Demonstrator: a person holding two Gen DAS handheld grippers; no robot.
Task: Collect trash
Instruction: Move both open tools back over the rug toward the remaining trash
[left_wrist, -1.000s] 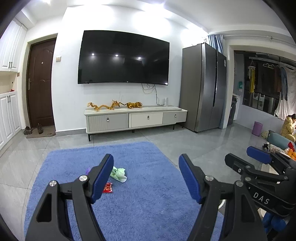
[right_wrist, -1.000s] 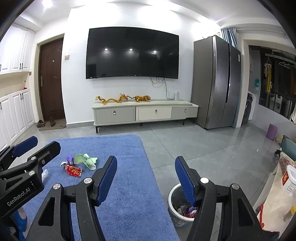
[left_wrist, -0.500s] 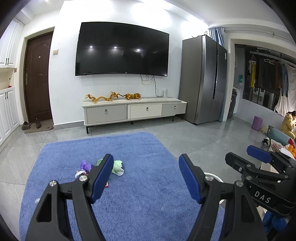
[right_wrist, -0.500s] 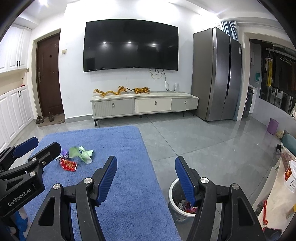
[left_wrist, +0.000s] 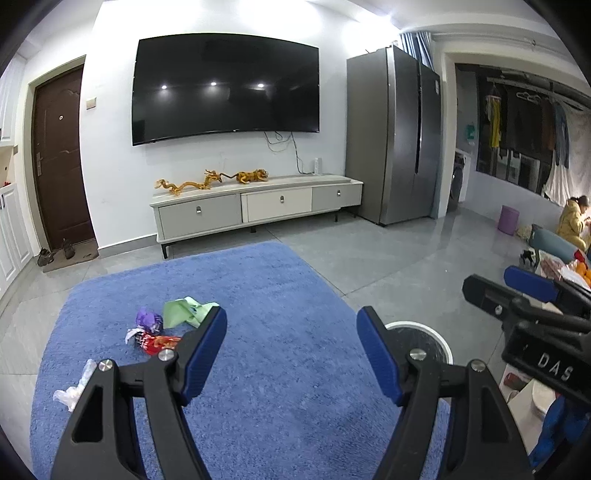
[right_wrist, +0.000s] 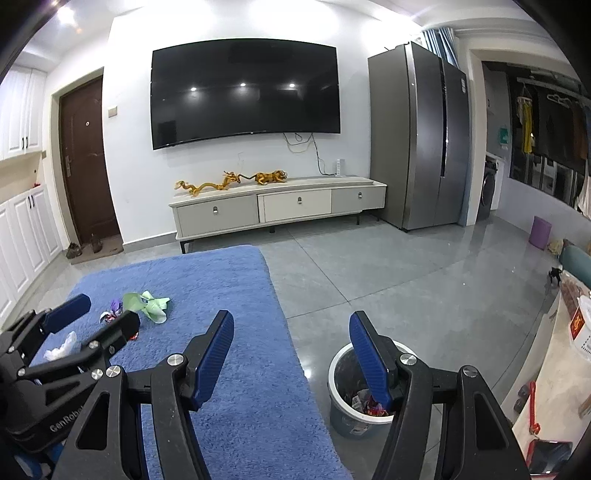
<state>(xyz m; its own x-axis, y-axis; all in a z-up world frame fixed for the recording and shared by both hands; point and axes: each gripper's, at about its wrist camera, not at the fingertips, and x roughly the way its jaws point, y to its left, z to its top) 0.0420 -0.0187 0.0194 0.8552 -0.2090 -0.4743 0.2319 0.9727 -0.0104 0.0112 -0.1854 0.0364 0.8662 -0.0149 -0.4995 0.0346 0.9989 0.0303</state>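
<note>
On the blue rug (left_wrist: 258, 295) lies a small heap of trash: a green paper scrap (left_wrist: 184, 312), a purple wrapper (left_wrist: 147, 319), a red wrapper (left_wrist: 159, 341) and a clear plastic scrap (left_wrist: 74, 387). My left gripper (left_wrist: 291, 343) hovers open over the rug, right of that heap, nothing between its fingers. My right gripper (right_wrist: 291, 347) is open too and holds nothing. It hangs above the rug's right edge beside a grey bin (right_wrist: 354, 417) with a white rim and wrappers inside. The green scrap (right_wrist: 147, 306) and the left gripper's fingers (right_wrist: 70, 314) show at the left in the right wrist view.
A low TV cabinet (left_wrist: 255, 206) stands at the far wall under a wall TV (left_wrist: 225, 85), with a steel fridge (left_wrist: 395, 133) to its right. A person in yellow (left_wrist: 574, 225) sits at the far right. A white table edge with clutter (right_wrist: 554, 387) lies at right.
Both grippers sank and tilted further down, so the rug and trash heap now show more fully. The bin came further into view. Jaw widths stayed the same.
</note>
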